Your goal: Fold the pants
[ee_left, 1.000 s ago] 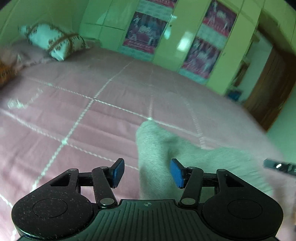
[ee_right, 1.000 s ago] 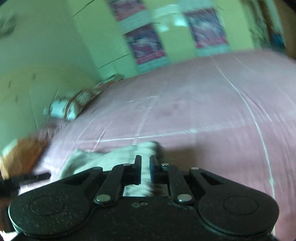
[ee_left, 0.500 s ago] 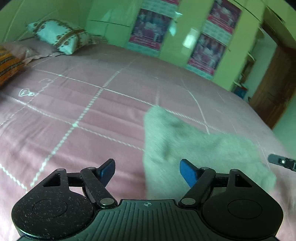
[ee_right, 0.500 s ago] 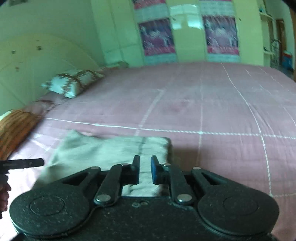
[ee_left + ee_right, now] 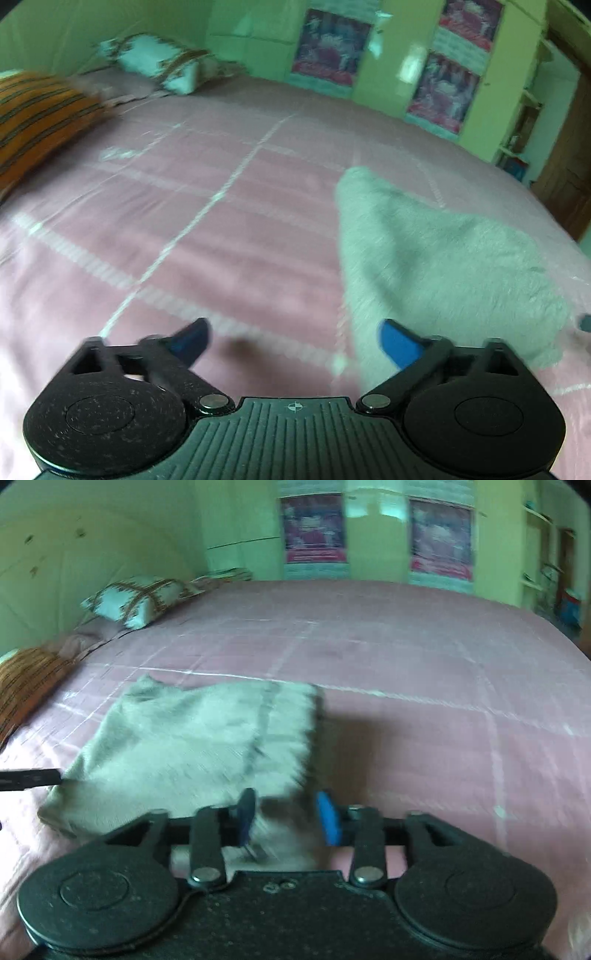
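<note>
A green-walled bedroom fills both views, with posters (image 5: 314, 528) on the wardrobe doors and a wide bed (image 5: 221, 229) under a pink cover crossed by pale stitched lines. Against the far wall I see a white patterned pillow (image 5: 136, 600), and nearer the edge an orange striped pillow (image 5: 40, 118).

The pants (image 5: 199, 746), pale grey and soft-looking, lie folded into a rough rectangle on the bed cover, flat and free of any grip. From my left camera they (image 5: 436, 266) sit ahead and to the right, their near edge running down beside the right-hand finger.

My left hand-held gripper (image 5: 293, 341) has just been opening and now stands spread as wide as I see it go, its blue pads over bare pink cover with nothing between them.

My right hand-held gripper (image 5: 288, 821) has also just been opening; it is roughly half apart. The near corner of the pants lies in the gap between its pads, but the fabric looks loose there and the pads do not press on it.

The picture is smeared, so finer folds are hard to read.
</note>
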Action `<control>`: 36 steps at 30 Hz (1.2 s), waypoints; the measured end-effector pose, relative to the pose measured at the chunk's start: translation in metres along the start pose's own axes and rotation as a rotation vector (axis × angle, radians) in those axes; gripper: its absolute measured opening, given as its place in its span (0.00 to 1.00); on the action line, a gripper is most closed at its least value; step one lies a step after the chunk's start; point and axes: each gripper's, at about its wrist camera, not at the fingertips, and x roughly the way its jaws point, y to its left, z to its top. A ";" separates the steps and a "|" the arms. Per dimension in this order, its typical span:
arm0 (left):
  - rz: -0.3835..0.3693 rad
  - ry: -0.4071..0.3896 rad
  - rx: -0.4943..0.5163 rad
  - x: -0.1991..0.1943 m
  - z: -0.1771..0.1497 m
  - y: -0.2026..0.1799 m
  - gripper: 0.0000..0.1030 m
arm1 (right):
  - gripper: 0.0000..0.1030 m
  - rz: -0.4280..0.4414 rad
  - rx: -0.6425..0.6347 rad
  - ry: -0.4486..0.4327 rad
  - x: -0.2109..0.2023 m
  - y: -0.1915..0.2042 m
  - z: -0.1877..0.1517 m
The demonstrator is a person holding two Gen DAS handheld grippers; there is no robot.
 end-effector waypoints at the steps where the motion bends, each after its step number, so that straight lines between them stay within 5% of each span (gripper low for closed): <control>1: 0.020 0.008 -0.008 -0.009 -0.008 0.006 1.00 | 0.57 -0.008 0.038 0.015 -0.008 -0.011 -0.008; 3: 0.051 0.046 -0.017 -0.028 -0.028 0.020 1.00 | 0.79 -0.050 0.089 0.042 -0.029 -0.031 -0.030; 9: 0.079 0.064 -0.072 -0.105 -0.093 0.043 1.00 | 0.93 -0.092 0.165 0.065 -0.124 -0.054 -0.112; 18: 0.007 0.006 0.000 -0.214 -0.162 0.006 1.00 | 0.94 -0.078 0.047 -0.027 -0.228 0.022 -0.200; 23: -0.053 -0.070 0.056 -0.277 -0.178 -0.025 1.00 | 0.94 -0.084 -0.005 -0.063 -0.268 0.065 -0.205; 28: -0.026 -0.172 0.098 -0.329 -0.192 -0.053 1.00 | 0.94 -0.056 -0.003 -0.119 -0.305 0.097 -0.197; 36: -0.054 -0.225 0.155 -0.390 -0.186 -0.098 1.00 | 0.94 -0.064 -0.090 -0.234 -0.362 0.135 -0.187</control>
